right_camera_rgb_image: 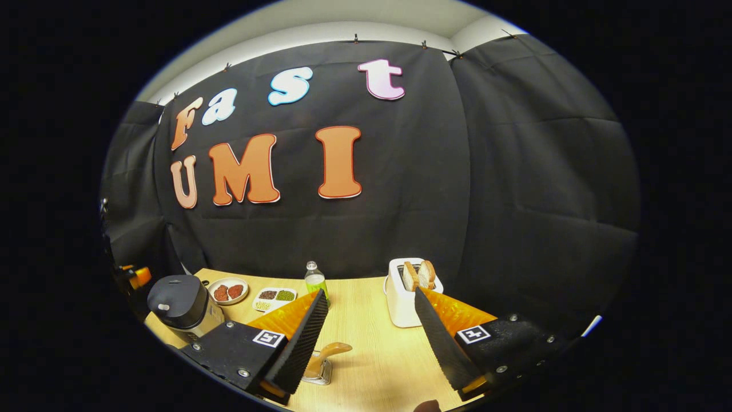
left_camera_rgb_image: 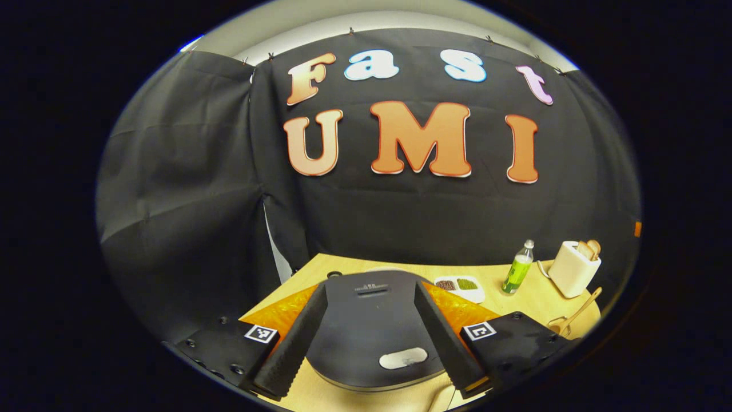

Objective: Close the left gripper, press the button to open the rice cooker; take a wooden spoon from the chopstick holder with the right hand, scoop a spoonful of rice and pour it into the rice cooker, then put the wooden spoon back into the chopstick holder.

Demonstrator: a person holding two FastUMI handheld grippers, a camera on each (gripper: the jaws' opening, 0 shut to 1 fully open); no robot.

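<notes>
Left gripper above the closed rice cooker, fingers spread wide, the button between its tips. Fingers should shut first, then press squarely down. Right gripper, also spread, with the wooden spoon in the chopstick holder just beside its left finger

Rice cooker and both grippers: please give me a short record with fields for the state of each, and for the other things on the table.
rice cooker: lid closed, button on its near edge, not pressed
left gripper: open, fingers spread either side of the lid
right gripper: open, holds nothing, above the table
wooden spoon: in the chopstick holder, untouched
toaster: two bread slices standing in it
bottle: upright, near the divided dish
round plate: beside the cooker
</notes>
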